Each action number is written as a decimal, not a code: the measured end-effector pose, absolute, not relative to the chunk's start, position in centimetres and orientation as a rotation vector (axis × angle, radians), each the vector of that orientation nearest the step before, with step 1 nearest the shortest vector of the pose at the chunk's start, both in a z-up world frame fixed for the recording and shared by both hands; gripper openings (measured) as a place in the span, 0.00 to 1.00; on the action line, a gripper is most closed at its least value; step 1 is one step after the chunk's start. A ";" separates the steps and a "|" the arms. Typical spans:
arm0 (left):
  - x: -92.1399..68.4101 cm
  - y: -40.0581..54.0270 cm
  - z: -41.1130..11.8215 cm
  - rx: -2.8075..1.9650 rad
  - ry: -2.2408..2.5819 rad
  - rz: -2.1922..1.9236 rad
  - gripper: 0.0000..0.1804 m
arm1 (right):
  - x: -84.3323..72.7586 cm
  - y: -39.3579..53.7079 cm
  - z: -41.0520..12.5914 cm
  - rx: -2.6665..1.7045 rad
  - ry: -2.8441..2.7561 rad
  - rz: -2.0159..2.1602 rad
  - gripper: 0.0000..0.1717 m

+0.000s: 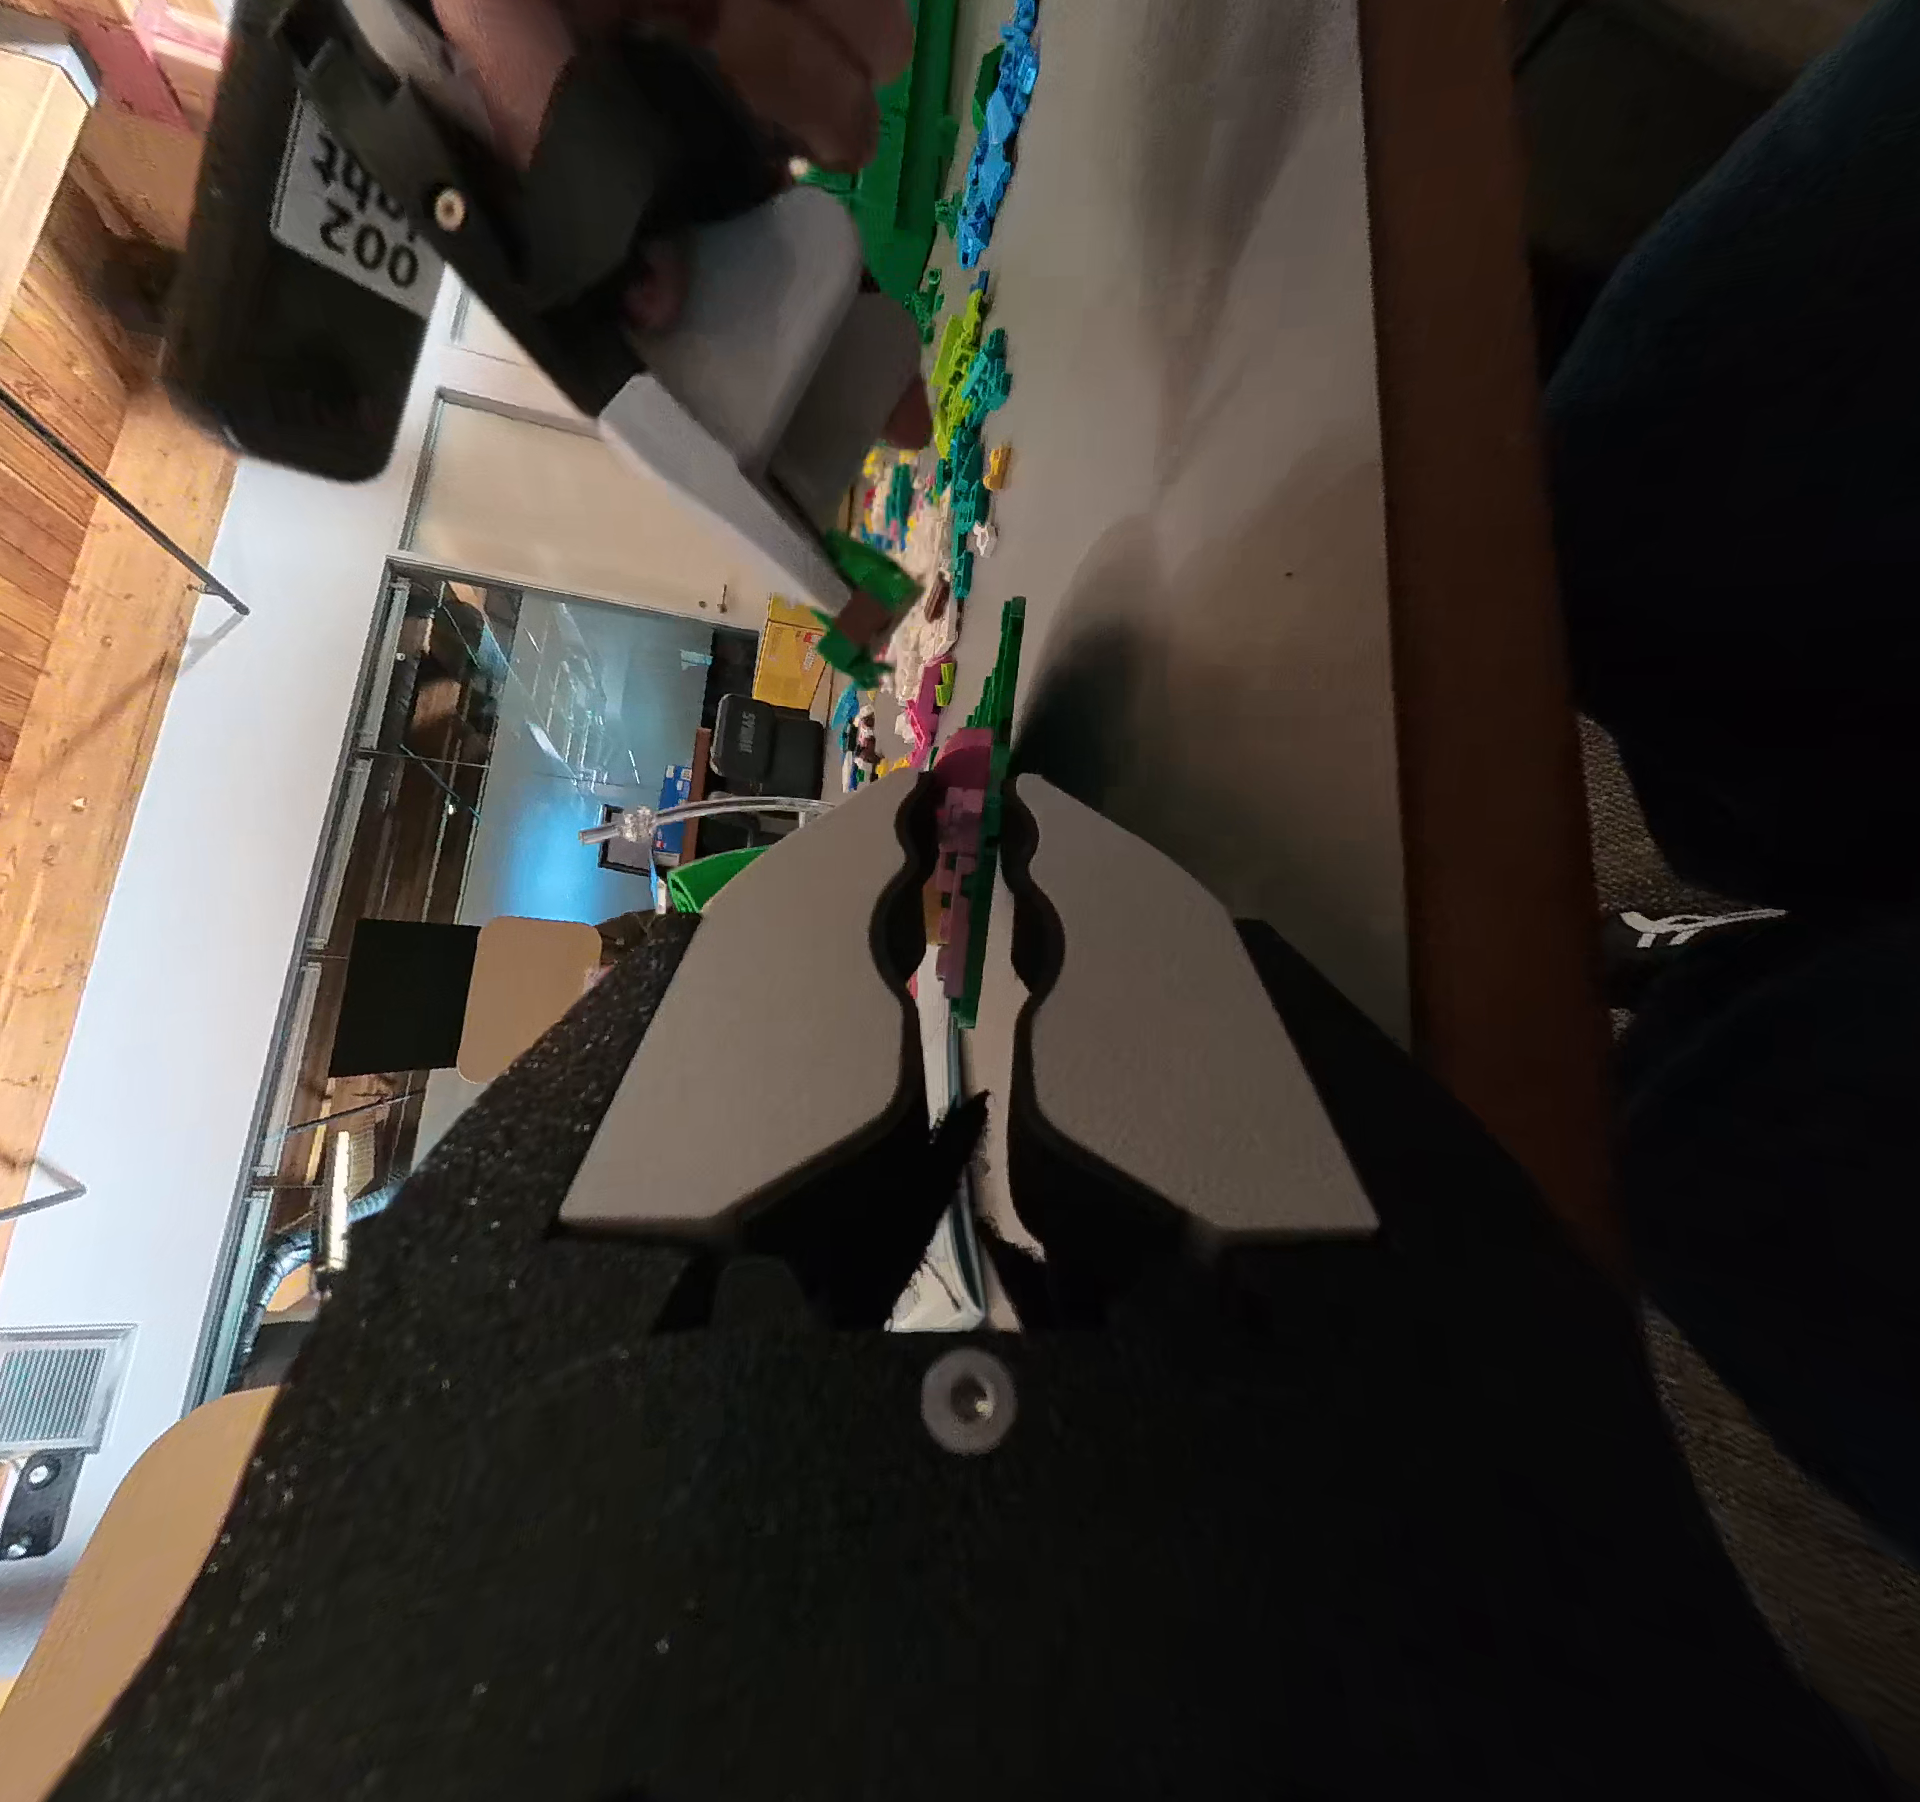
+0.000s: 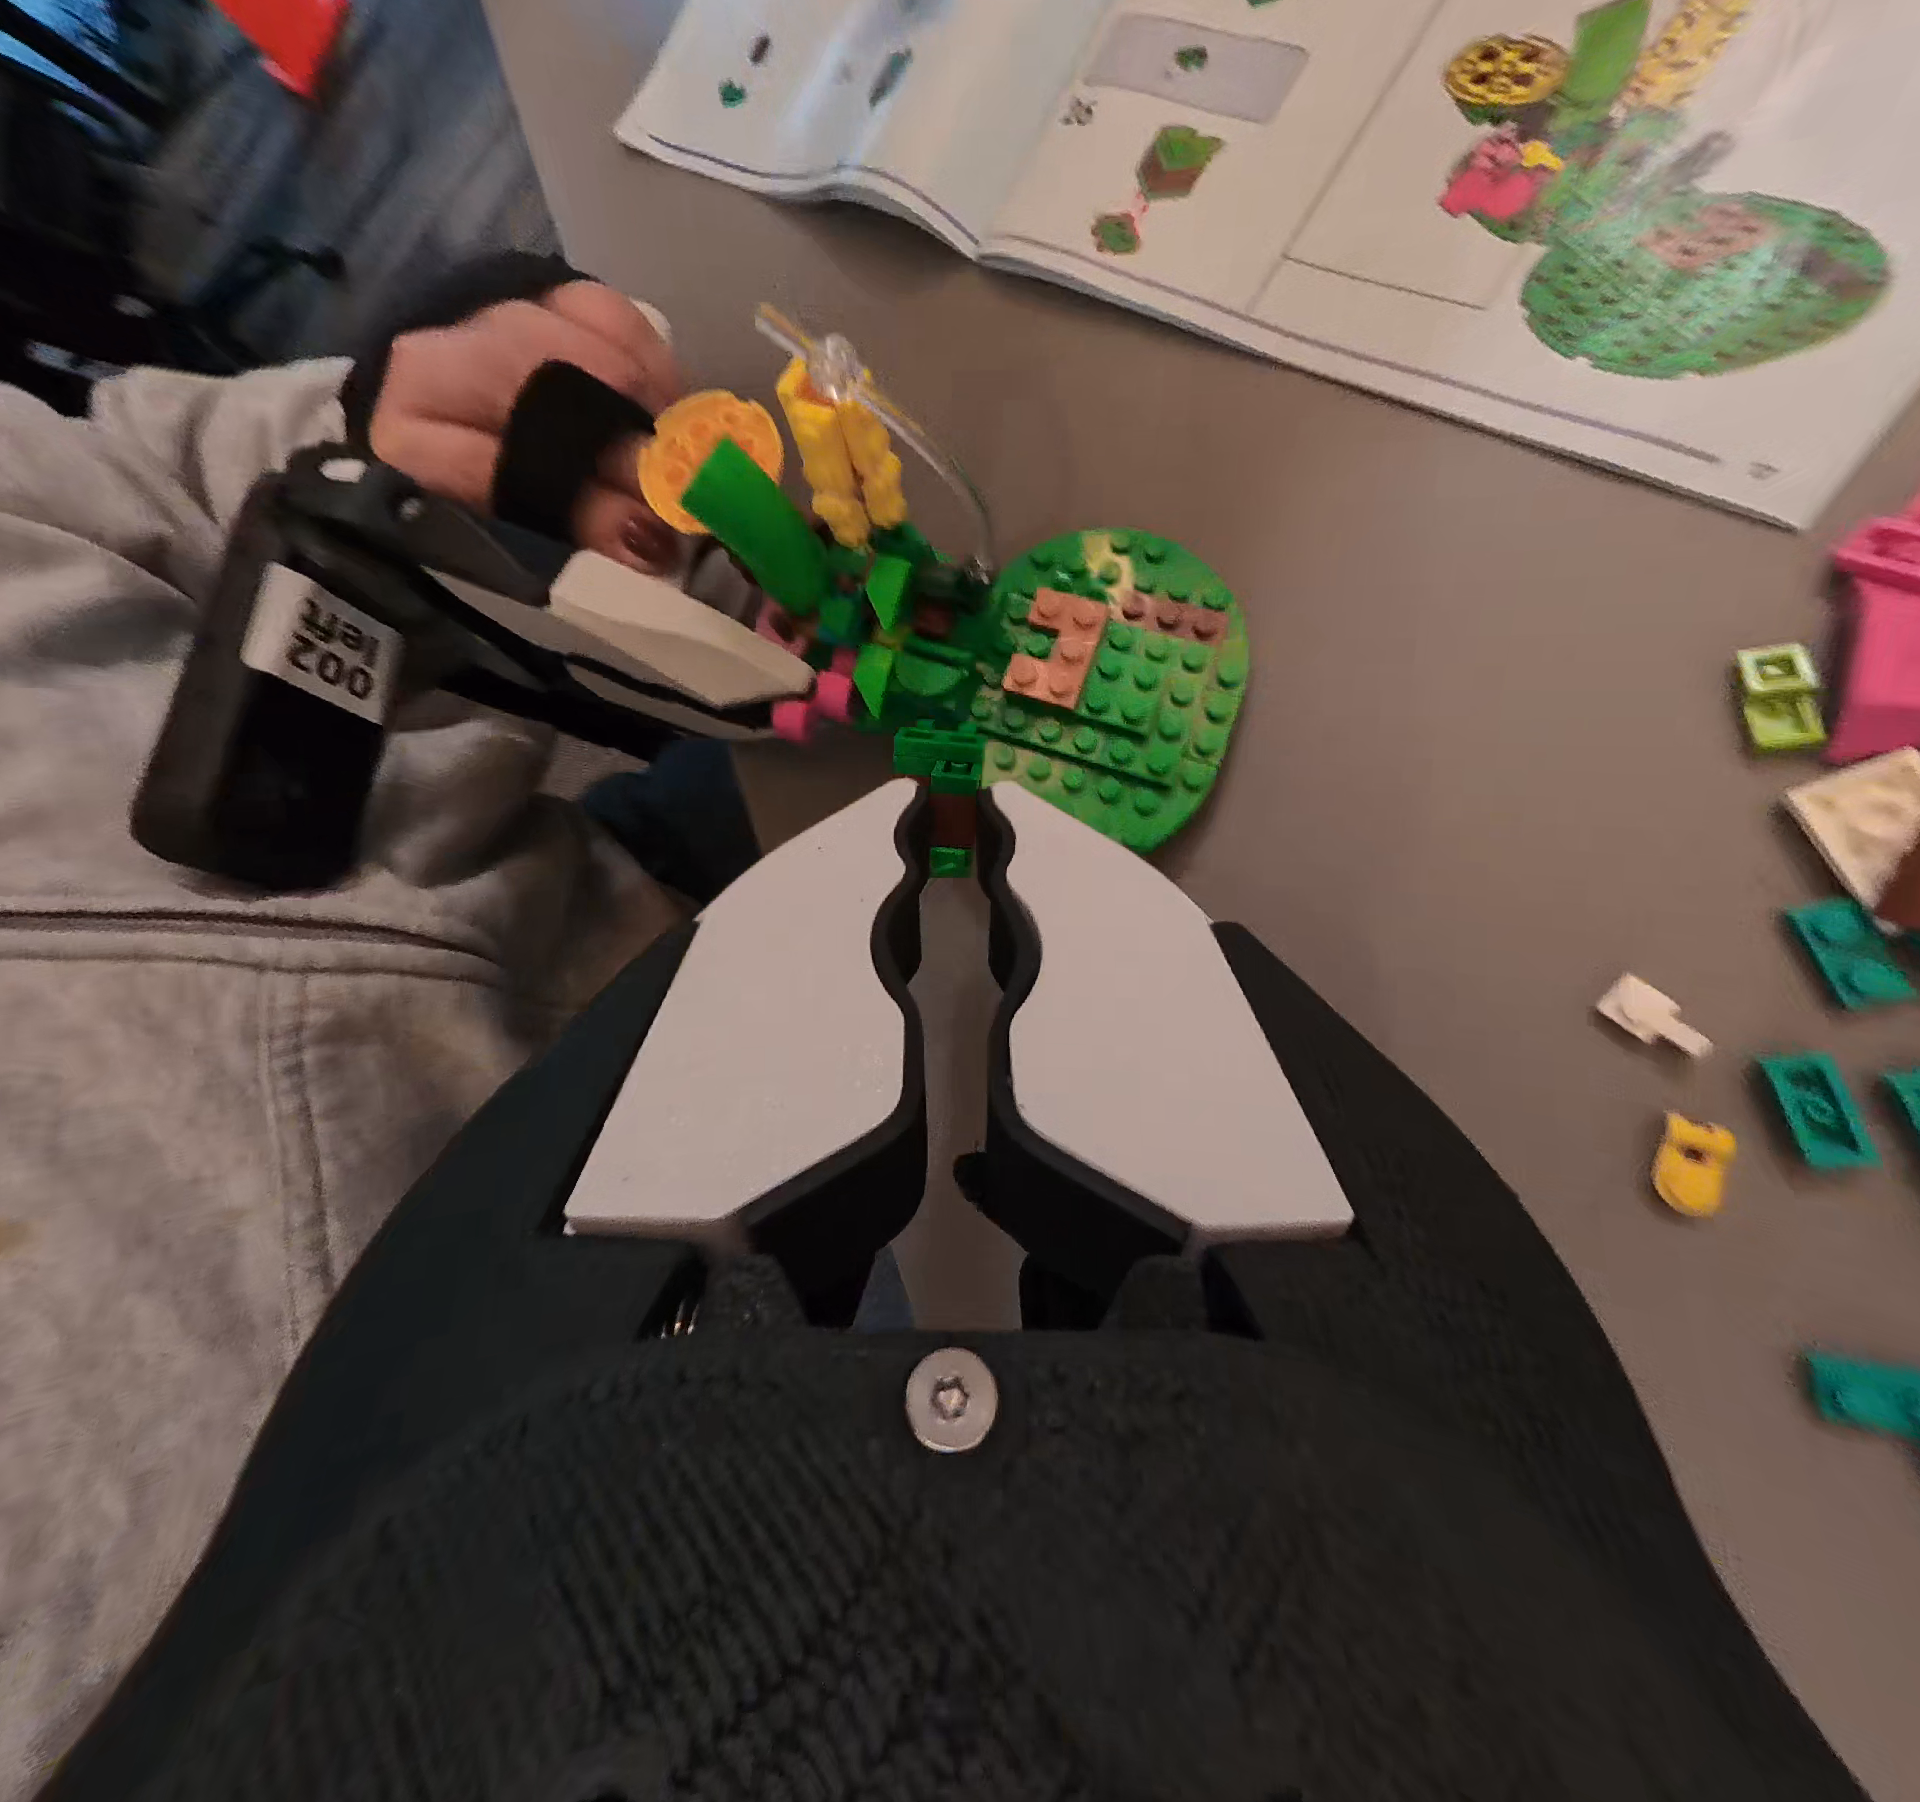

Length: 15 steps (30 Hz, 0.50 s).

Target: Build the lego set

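The right claw is clamped on a small brick stack, a brown block with green pieces above and below it; both dark pads press its sides, and the stack's green top pokes out past the fingertips. That top sits just at the near edge of a round green studded baseplate, which carries tan and brown flat tiles and, on its left part, a cluster of green leaves, pink bits, a yellow studded column and a yellow disc.

The left claw is closed on the edge of this same model: seen edge-on in its own view, the green plate and the pink-purple bricks stacked on it sit between the two pads, which press on either side. From the right wrist view, the left claw reaches in from the left to the pink and green corner of the model, with a hand behind it on the handle.

To the right of the plate, loose bricks lie on the grey surface: a lime-green frame piece, a pink block, teal flat plates, a small white piece and a yellow piece.

Farther off, an open instruction booklet lies flat on the surface, well apart from the plate. In the left wrist view, heaps of blue, lime, teal and white bricks stretch along the surface beyond the model, with the right claw above them gripping its green and brown stack.
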<state>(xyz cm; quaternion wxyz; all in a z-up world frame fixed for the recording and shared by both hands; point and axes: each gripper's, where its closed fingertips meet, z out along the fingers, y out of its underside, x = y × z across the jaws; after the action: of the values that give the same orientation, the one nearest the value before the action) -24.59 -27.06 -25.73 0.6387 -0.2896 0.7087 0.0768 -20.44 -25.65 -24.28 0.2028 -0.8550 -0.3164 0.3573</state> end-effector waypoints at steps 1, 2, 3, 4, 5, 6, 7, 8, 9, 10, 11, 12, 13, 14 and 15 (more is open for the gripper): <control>-24.6 -27.0 -25.7 -0.654 1.622 0.180 0.06 | -20.8 -25.5 -24.3 -2.393 -0.883 1.022 0.04; -24.6 -27.0 -25.7 -0.645 1.628 0.184 0.06 | -21.1 -25.5 -24.4 -2.404 -0.893 1.030 0.04; -24.5 -27.0 -25.7 -0.635 1.632 0.191 0.06 | -21.2 -25.4 -24.5 -2.414 -0.907 1.026 0.04; -24.5 -26.9 -25.6 -0.623 1.636 0.201 0.06 | -21.3 -25.3 -24.6 -2.426 -0.919 1.013 0.04; -24.6 -27.0 -25.5 -0.605 1.635 0.212 0.06 | -21.4 -25.2 -24.7 -2.436 -0.933 0.994 0.04; -24.6 -27.0 -25.4 -0.582 1.629 0.226 0.06 | -21.4 -25.1 -24.8 -2.445 -0.947 0.981 0.04; -24.6 -27.1 -25.1 -0.559 1.622 0.242 0.06 | -21.5 -25.1 -24.7 -2.451 -0.954 0.975 0.04; -24.6 -27.1 -25.0 -0.536 1.621 0.259 0.06 | -21.6 -25.1 -24.7 -2.456 -0.958 0.970 0.04; -24.6 -27.0 -24.9 -0.515 1.625 0.277 0.06 | -21.6 -25.0 -24.6 -2.459 -0.961 0.967 0.04; -24.6 -26.9 -24.9 -0.491 1.626 0.296 0.06 | -21.7 -25.0 -24.4 -2.456 -0.962 0.969 0.04; -24.6 -26.8 -25.0 -0.466 1.633 0.319 0.06 | -21.8 -24.9 -24.2 -2.451 -0.963 0.970 0.04; -24.6 -26.7 -25.3 -0.443 1.651 0.346 0.06 | -21.8 -24.8 -24.0 -2.447 -0.962 0.960 0.04; -24.5 -26.6 -25.6 -0.420 1.667 0.369 0.06 | -21.8 -24.7 -23.9 -2.443 -0.960 0.942 0.04; -24.4 -26.6 -25.9 -0.395 1.677 0.380 0.06 | -21.9 -24.6 -23.7 -2.441 -0.960 0.928 0.04; -24.2 -26.8 -26.0 -0.375 1.681 0.382 0.06 | -21.9 -24.5 -23.6 -2.444 -0.960 0.917 0.04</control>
<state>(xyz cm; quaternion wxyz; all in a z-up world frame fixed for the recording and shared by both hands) -24.25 -26.76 -26.01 0.6355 -0.1643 0.7356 0.1673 -21.89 -24.54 -23.64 0.1793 -0.8645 -0.3396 0.3244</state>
